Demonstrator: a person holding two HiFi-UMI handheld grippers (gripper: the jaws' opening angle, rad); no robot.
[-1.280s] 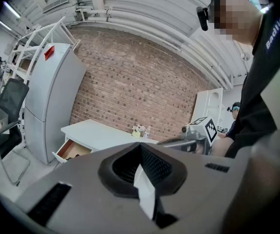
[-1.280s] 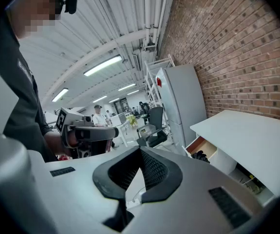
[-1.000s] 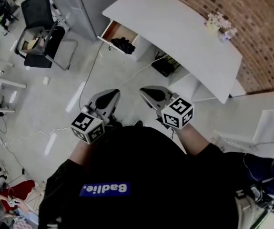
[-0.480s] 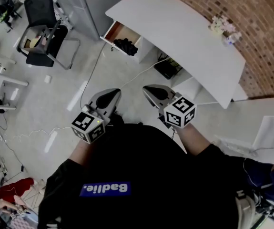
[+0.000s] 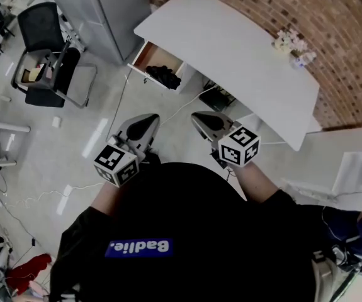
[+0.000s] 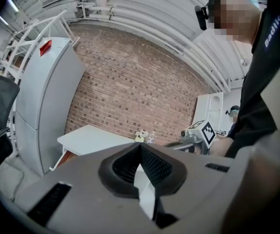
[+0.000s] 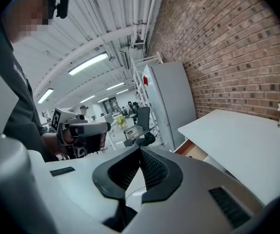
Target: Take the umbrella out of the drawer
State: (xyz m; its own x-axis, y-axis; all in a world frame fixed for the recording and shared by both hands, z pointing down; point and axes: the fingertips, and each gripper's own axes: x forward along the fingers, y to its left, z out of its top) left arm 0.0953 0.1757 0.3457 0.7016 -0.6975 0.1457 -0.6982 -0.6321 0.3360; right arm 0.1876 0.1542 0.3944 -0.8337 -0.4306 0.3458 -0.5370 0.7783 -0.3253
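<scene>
Drawer [image 5: 148, 56] and worktop [image 5: 231, 46] sit slightly lower in the head view than a second ago. Both grippers have been carried a little toward them, though they are still well apart from the drawer.

- Left gripper [image 5: 145, 123]: jaws closed, nothing between them.
- Right gripper [image 5: 201, 119]: jaws closed, empty too.
- Umbrella [image 5: 163, 75]: a dark crumpled bundle lying in the open drawer, toward its right end under the worktop's edge. Its handle can't be made out from here.

Handling, as a guess:
- It is probably light, with loose slippery fabric over a stiff folded core.
- Pinching the fabric alone would likely let it slide or unfurl. Better to close across the middle of the bundle, where the ribs and shaft give something firm.

Edges and room:
- The drawer's front and side walls ring the bundle, and the worktop overhangs the back part. The way out looks to be up and toward the open floor.
- A cable [image 5: 187, 96] trails across the floor on the approach.
- The chair [image 5: 42, 49] and the grey cabinet [image 5: 105, 11] stand at left, clear of the path.
</scene>
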